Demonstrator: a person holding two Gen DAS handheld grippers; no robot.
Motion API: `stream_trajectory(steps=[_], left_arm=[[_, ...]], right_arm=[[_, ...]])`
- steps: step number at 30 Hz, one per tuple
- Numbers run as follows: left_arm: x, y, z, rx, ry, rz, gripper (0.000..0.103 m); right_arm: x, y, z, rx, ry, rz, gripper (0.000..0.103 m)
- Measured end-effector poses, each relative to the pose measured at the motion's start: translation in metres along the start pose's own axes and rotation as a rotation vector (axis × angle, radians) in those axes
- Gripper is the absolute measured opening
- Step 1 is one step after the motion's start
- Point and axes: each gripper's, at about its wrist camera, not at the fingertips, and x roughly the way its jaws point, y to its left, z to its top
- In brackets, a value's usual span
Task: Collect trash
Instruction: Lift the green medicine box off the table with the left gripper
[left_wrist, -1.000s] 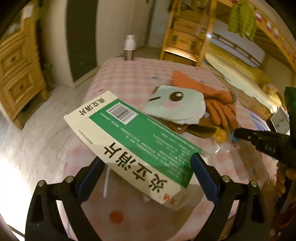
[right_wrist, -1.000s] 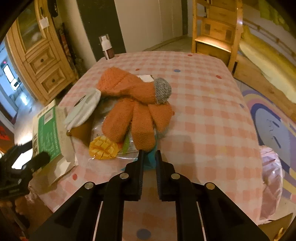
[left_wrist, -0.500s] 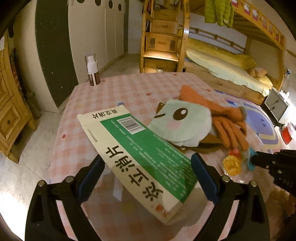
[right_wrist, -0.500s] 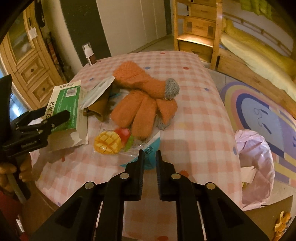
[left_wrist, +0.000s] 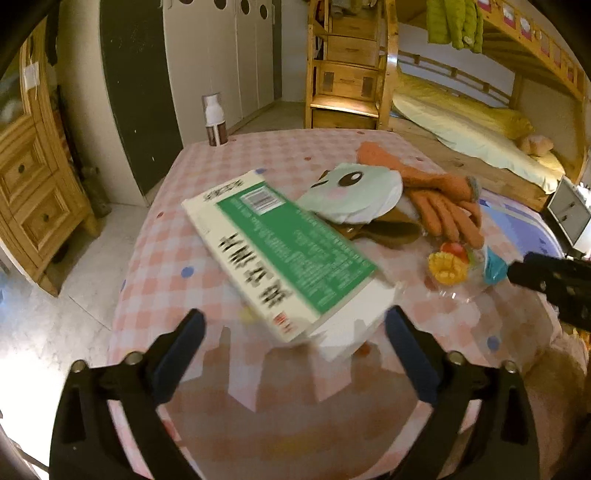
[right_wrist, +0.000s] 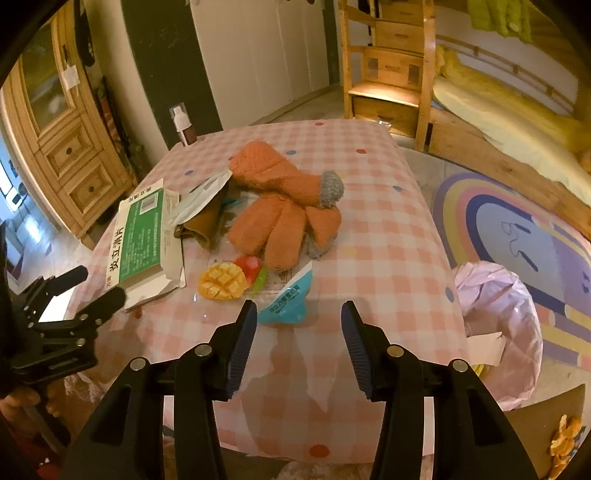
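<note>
A green and white medicine box (left_wrist: 273, 254) lies on the pink checked table, just beyond my open left gripper (left_wrist: 293, 326); it also shows in the right wrist view (right_wrist: 142, 240). A clear wrapper with a mango picture (right_wrist: 221, 282) and a blue corner (right_wrist: 286, 301) lies just ahead of my open, empty right gripper (right_wrist: 298, 314). The wrapper also shows in the left wrist view (left_wrist: 448, 264), near the right gripper's fingers (left_wrist: 535, 273). A bin lined with a pink bag (right_wrist: 495, 317) stands on the floor to the table's right.
Orange knit gloves (right_wrist: 284, 206), a pale mask with a cartoon face (left_wrist: 354, 192) and a brown pouch (right_wrist: 205, 225) lie mid-table. A white-capped bottle (left_wrist: 215, 120) stands at the far corner. A wooden cabinet (right_wrist: 66, 147) is left, a bunk bed (right_wrist: 498, 110) right.
My right gripper has opened and pulled back from the wrapper's blue corner. My left gripper has drawn back, so the green box now lies beyond its fingertips instead of between them.
</note>
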Motion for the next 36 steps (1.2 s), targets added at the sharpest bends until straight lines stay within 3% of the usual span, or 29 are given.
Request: stream_trajectory(steps=[3,10,18,25,29,33,36], left_arm=[[0.009,-0.013,0.017,-0.025,0.0,0.036,0.096],[0.037,-0.026,0.031,-0.02,0.069,0.143,0.096],[0.02,0.0,0.005,0.005,0.109,0.128,0.096],[-0.004,0.036,-0.014,-0.08,0.109,0.069,0.096],[-0.001,0.033,-0.006,-0.086,0.095,0.068,0.096],[0.02,0.031,0.005,-0.098,0.146,0.104,0.096],[0.032,0.031,0.01,-0.104,0.168,0.104,0.096]], right_arm=[[-0.004,-0.005,-0.001,0.012,-0.012,-0.007,0.055],[-0.011,-0.014,-0.002,0.03,-0.026,-0.008,0.059],[-0.013,-0.011,-0.002,0.027,-0.031,0.008,0.06],[-0.011,0.003,-0.002,0.0,-0.027,0.028,0.061],[-0.015,0.009,-0.002,-0.012,-0.038,0.033,0.074],[-0.02,0.007,-0.002,-0.01,-0.052,0.017,0.085],[-0.021,0.005,-0.003,-0.001,-0.051,0.009,0.085]])
